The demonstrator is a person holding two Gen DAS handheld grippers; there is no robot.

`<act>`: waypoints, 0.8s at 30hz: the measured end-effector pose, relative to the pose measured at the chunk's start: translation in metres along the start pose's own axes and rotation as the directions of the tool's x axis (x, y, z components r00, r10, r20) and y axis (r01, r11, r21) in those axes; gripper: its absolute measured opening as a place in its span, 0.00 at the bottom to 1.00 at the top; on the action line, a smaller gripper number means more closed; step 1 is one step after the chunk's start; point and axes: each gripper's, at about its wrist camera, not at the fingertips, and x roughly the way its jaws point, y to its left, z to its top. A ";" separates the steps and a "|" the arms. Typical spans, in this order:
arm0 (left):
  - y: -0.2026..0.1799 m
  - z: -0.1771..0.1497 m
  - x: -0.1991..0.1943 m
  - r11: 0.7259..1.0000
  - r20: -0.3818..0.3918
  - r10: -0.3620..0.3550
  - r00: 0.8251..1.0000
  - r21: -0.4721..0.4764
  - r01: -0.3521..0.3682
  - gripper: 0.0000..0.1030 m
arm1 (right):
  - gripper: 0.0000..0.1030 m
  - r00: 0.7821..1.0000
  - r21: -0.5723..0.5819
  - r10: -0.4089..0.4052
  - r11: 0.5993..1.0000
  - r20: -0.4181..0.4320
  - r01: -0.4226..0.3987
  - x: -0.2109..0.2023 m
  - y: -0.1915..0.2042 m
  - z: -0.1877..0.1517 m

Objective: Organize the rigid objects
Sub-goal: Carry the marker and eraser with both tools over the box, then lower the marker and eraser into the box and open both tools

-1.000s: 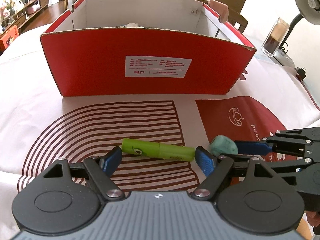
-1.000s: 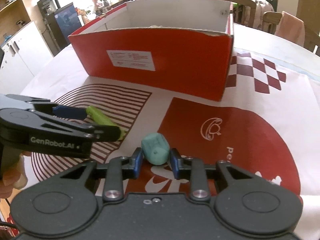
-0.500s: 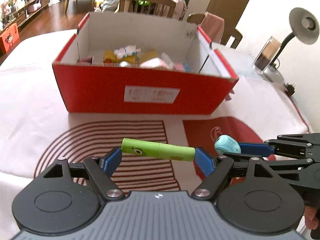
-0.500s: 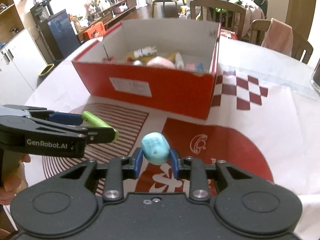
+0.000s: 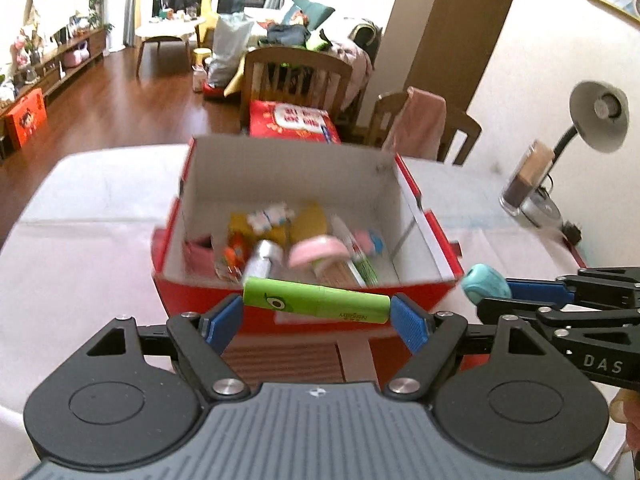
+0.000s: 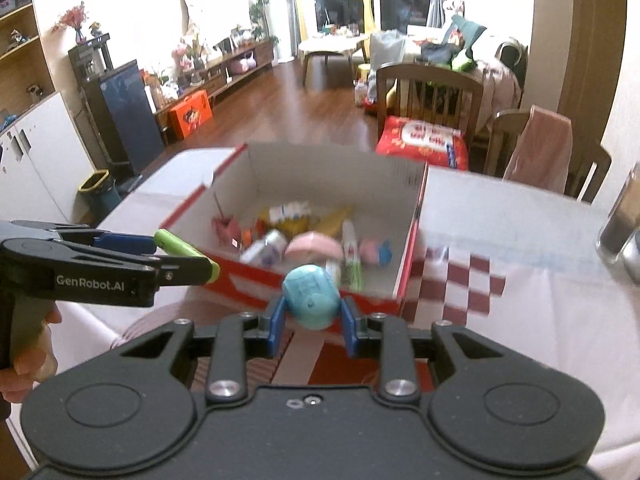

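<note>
My left gripper (image 5: 316, 314) is shut endwise on a green tube (image 5: 316, 300) with a cartoon eye, held crosswise in the air before the red box (image 5: 304, 312). My right gripper (image 6: 312, 320) is shut on a teal rounded object (image 6: 310, 296), also lifted. In the left wrist view the teal object (image 5: 486, 288) and right gripper (image 5: 494, 294) show at the right. In the right wrist view the green tube (image 6: 182, 250) and left gripper (image 6: 188, 256) come in from the left. The open red box (image 6: 408, 240) has white inner walls and holds several small items.
The box stands on a white tablecloth (image 5: 80, 240) with red patterns. A desk lamp (image 5: 596, 120) and a glass cup (image 5: 528, 176) stand at the table's right edge. Wooden chairs (image 6: 428, 92) and a red packet (image 5: 292, 120) lie beyond the far side.
Both grippers have risen with their objects off the cloth. The view has gone from facing the box's front wall to looking down into the box.
</note>
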 end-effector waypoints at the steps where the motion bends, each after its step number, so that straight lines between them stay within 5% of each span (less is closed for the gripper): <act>1: 0.002 0.004 0.000 1.000 0.003 0.004 1.000 -0.003 -0.004 0.78 | 0.28 1.000 -0.002 -0.003 1.000 0.006 0.003 0.001 0.000 0.004; 24: 0.023 0.068 0.076 0.999 -0.051 0.047 0.998 -0.013 -0.048 0.78 | 0.28 0.996 0.000 -0.067 0.998 -0.058 0.068 0.084 -0.016 0.043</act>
